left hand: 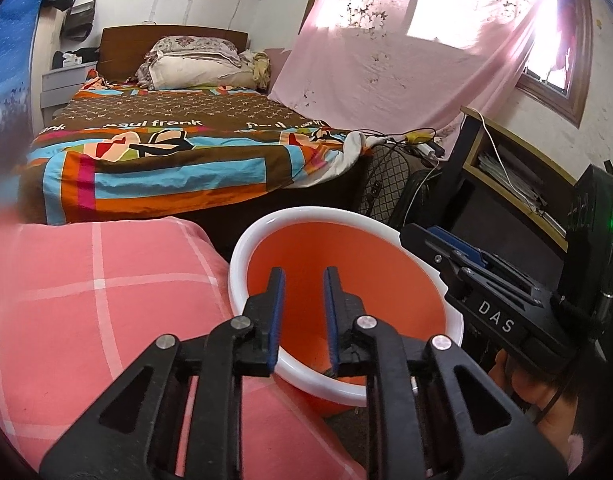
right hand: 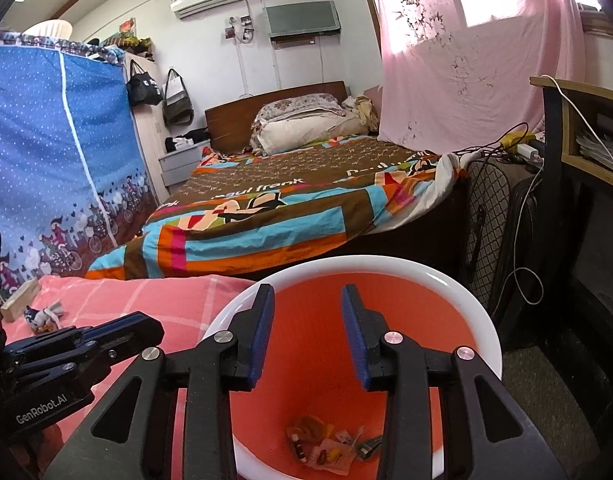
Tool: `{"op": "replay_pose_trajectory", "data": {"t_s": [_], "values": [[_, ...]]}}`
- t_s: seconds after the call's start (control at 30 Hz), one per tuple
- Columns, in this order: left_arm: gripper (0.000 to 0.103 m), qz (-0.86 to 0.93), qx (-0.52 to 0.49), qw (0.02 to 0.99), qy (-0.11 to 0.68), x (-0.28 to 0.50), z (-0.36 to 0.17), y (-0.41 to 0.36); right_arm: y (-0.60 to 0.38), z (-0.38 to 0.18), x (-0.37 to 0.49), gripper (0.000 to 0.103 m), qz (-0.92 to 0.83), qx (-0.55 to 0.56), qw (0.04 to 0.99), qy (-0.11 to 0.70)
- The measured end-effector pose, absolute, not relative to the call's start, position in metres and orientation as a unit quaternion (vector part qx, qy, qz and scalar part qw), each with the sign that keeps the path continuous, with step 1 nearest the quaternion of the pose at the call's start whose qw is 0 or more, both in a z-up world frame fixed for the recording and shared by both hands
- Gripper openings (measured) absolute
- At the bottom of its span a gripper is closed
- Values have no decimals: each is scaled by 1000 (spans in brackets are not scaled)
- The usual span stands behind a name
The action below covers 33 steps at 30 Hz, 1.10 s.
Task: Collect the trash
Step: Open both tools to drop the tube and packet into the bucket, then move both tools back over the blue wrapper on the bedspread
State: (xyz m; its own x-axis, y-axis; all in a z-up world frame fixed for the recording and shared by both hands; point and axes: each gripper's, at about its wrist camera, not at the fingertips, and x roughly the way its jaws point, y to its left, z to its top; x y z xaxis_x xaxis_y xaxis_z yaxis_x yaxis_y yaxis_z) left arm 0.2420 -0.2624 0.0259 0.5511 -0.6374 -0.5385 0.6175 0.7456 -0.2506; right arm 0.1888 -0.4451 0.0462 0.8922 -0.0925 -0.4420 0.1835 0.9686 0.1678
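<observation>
An orange bin with a white rim (left hand: 242, 256) (right hand: 482, 316) stands on the floor beside a pink checked bedspread (left hand: 106, 288). Both grippers hang over its mouth. My left gripper (left hand: 304, 280) is open with nothing between its blue pads. My right gripper (right hand: 308, 300) is open too, its jaws apart over the bin and holding nothing. Several wrappers and small scraps (right hand: 330, 446) lie at the bottom of the bin. In the right wrist view, a small crumpled piece of trash (right hand: 44, 314) rests on the pink bedspread (right hand: 154, 300), far left. The other gripper shows at the edge of each view.
A bed with a colourful cover (right hand: 290, 208) fills the middle ground. A blue fabric wardrobe (right hand: 54, 152) stands at the left. A dark desk shelf (right hand: 578, 128) with cables, a patterned bag (right hand: 482, 224) and a pink curtain (right hand: 466, 72) are on the right.
</observation>
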Motion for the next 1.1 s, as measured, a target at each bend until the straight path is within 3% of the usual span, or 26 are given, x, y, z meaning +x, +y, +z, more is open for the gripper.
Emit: {"op": "replay_pose_trajectory", "data": {"t_s": [0.13,0.3,0.4,0.43,0.5,0.6,0.67,0.77,0.8,1.1], "values": [[28,-344,-22,889,303,241,30,-255,-446,50,188,44,-70,108,969,211],[39,-316,-24,906,280,237,40,-241,-438,58,183,46,-61,106,976,178],[49,-285,-29,921,264,233,48,-227,-432,63,180,53,-54,106,981,152],[53,-276,-31,925,259,232,51,-222,-430,64,180,63,-53,106,982,147],[59,-260,-34,933,248,230,56,-210,-423,68,179,75,-48,106,985,126],[71,-233,-35,944,230,227,65,-193,-413,73,179,77,-40,107,988,104],[87,-208,-37,953,216,224,71,-179,-407,75,178,82,-43,109,989,87],[102,-178,-46,963,199,221,77,-159,-397,81,174,95,-42,117,991,53],[103,-170,-51,965,194,220,78,-153,-394,82,172,103,-40,117,991,45],[103,-91,-88,985,119,194,86,-77,-344,92,173,103,17,86,996,-9]]}}
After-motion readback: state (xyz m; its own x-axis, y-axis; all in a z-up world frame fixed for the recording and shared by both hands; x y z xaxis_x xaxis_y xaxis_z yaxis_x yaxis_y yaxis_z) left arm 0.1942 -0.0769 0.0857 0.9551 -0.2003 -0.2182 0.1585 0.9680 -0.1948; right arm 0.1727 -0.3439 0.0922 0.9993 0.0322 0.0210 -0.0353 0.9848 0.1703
